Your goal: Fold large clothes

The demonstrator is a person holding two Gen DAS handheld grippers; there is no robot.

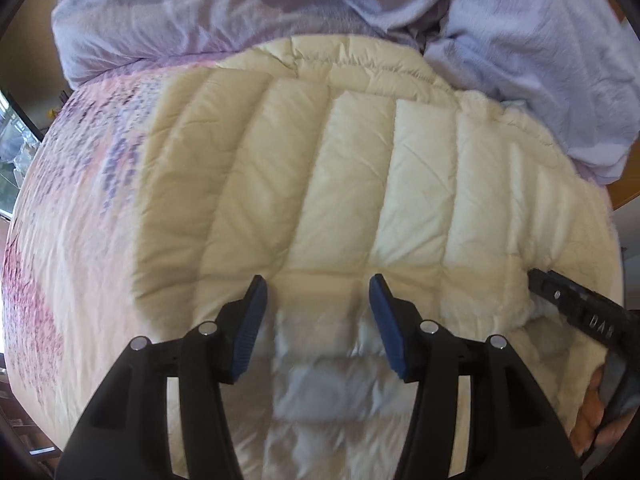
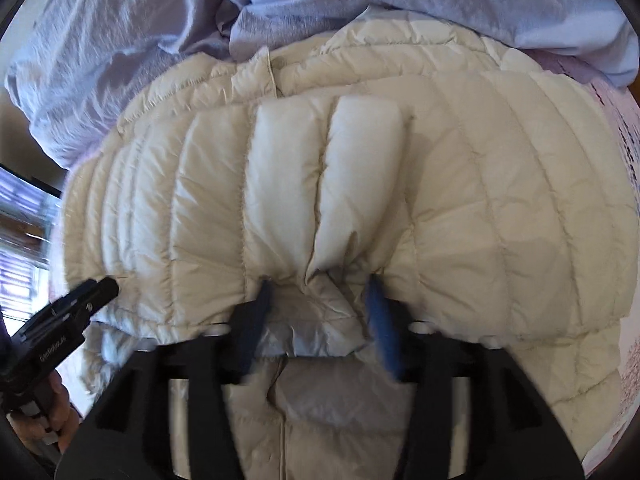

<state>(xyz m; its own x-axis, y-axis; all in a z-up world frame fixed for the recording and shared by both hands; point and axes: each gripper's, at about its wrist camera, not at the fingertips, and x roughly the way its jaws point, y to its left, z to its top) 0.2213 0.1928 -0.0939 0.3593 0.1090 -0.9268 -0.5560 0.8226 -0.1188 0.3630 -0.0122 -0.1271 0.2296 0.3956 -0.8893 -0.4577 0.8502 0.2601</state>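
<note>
- The cream puffer jacket (image 1: 360, 184) lies folded on a bed with a floral bedspread (image 1: 68, 240), its quilted ribs running away from both pairs of fingers.
- The left gripper (image 1: 318, 300) hovers over the jacket's near edge with its blue fingers (image 1: 256, 320) spread apart; the fabric shows between them, but the pads do not press on it.
- The right gripper (image 2: 320, 300) has its fingers (image 2: 380, 320) apart too, one on each side of a bunched fold at the jacket's hem; they sit just beside the puckered cloth, and blur hides whether they touch it.
- Only the left view shows the bedspread's pink and purple print, left of the fingers, and the right gripper's black tip against the fluffy edge at far right, with a hand (image 1: 592, 416) below it.
- Only the right view shows the jacket's seam and snap beyond the fingers, and the left gripper entering at lower left.
- A rumpled lilac blanket (image 2: 120, 60) lies beyond the jacket in both views.
</note>
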